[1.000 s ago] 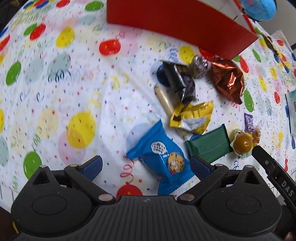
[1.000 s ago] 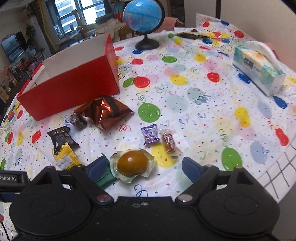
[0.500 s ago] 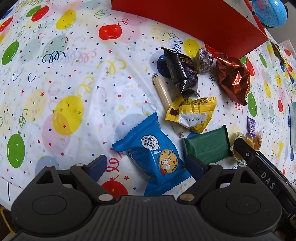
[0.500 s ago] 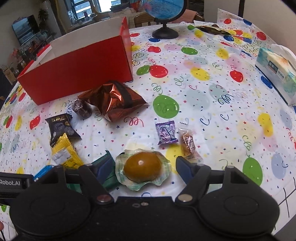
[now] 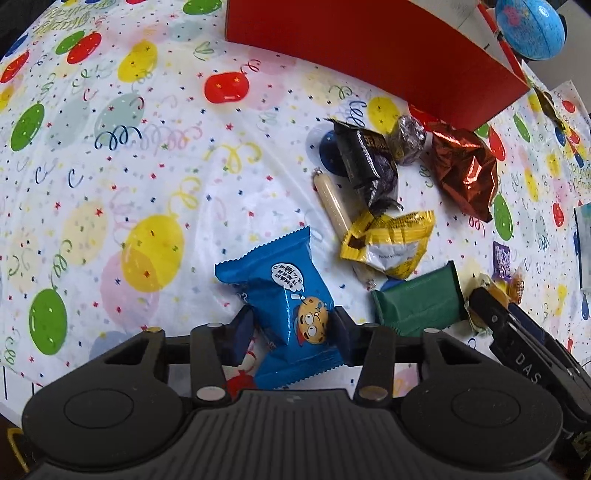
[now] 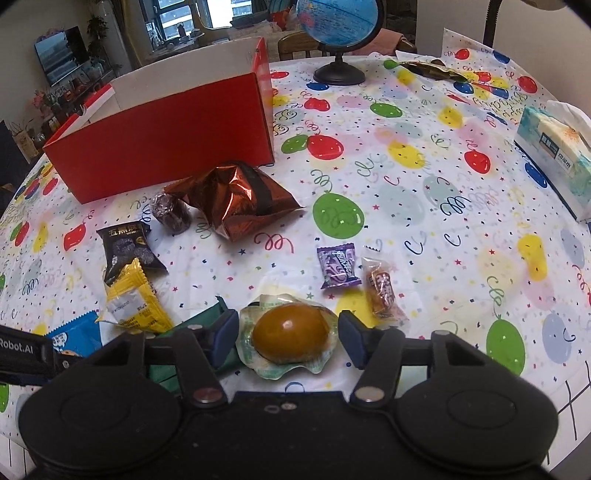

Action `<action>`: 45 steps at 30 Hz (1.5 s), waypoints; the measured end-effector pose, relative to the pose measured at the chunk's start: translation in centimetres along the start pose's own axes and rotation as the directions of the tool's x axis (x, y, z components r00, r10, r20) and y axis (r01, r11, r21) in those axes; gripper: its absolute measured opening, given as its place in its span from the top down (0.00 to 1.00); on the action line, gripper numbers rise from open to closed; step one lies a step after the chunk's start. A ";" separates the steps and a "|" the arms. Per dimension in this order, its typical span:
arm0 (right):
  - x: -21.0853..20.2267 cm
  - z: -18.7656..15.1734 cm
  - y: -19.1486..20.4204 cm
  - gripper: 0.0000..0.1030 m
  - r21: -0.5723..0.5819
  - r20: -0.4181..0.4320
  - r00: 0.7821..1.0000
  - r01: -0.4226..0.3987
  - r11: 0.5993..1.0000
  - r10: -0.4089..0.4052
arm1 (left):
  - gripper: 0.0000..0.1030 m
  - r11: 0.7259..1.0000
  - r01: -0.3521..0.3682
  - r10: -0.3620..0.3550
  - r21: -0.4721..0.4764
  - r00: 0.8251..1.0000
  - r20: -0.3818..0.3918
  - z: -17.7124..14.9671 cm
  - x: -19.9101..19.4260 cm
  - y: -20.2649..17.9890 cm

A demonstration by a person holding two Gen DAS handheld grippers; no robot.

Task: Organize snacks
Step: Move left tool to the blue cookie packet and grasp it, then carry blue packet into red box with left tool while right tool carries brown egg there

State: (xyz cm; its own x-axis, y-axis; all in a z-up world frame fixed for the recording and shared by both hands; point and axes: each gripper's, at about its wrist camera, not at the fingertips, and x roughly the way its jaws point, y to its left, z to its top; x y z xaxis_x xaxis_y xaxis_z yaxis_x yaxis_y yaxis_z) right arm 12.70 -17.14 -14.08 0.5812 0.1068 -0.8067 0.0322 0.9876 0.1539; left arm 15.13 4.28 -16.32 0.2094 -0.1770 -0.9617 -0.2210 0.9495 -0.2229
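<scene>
My left gripper (image 5: 293, 328) is shut on the blue cookie packet (image 5: 284, 295), both pads pressing its sides on the table. My right gripper (image 6: 288, 332) straddles the sealed brown egg pack (image 6: 290, 334); its pads stand close to the wrapper edges with small gaps, jaws partly closed. The red box (image 6: 159, 133) stands open at the back. Other snacks lie between: a copper foil bag (image 6: 236, 199), a black packet (image 6: 125, 247), a yellow packet (image 6: 135, 302), a green packet (image 5: 417, 299), a sausage stick (image 5: 332, 199), a purple candy (image 6: 338, 264) and a brown candy (image 6: 382, 291).
A globe (image 6: 338, 33) stands behind the box. A tissue box (image 6: 557, 158) sits at the right edge. A small dark round snack (image 6: 171, 212) lies by the foil bag. The balloon-print cloth (image 5: 110, 184) covers the table.
My left gripper has closed onto the blue cookie packet. My right gripper has moved forward around the egg pack and its jaws have narrowed.
</scene>
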 end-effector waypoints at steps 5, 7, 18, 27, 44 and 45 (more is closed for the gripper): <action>-0.5 0.0 0.2 0.53 -0.003 0.011 1.000 -0.002 1.000 0.002 | 0.60 1.000 -0.012 0.011 0.015 1.000 0.024 0.2 -0.5 0.5; -0.6 -0.2 0.3 0.54 -0.006 0.012 1.000 0.011 1.000 -0.011 | 0.60 1.000 -0.008 0.008 0.016 1.000 0.025 0.3 -0.7 0.7; -4.0 1.0 1.3 0.55 0.015 0.069 0.997 -0.031 0.999 0.030 | 0.60 0.999 0.030 -0.033 0.036 0.996 0.088 1.9 -3.9 1.5; -6.8 4.6 4.0 0.55 -0.006 0.155 0.985 -0.074 0.997 0.074 | 0.60 0.993 0.063 -0.082 0.101 0.977 0.195 4.6 -8.1 1.1; -8.6 12.1 9.4 0.55 -0.082 0.300 0.951 -0.052 0.995 0.074 | 0.60 0.961 0.089 -0.177 0.261 0.926 0.335 11.6 -14.1 -0.2; -8.5 12.5 9.6 0.55 -0.081 0.305 0.950 -0.050 0.995 0.072 | 0.60 0.959 0.087 -0.178 0.268 0.924 0.339 12.1 -14.2 -0.3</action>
State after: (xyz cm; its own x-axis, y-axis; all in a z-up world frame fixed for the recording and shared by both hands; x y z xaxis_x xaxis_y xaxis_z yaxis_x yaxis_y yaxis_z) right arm 18.26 -10.04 1.40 0.8022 0.1377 -0.5810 -0.0628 0.9871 0.1473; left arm 23.75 9.68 -0.62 0.5554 -0.2451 -0.7946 0.0615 0.9651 -0.2547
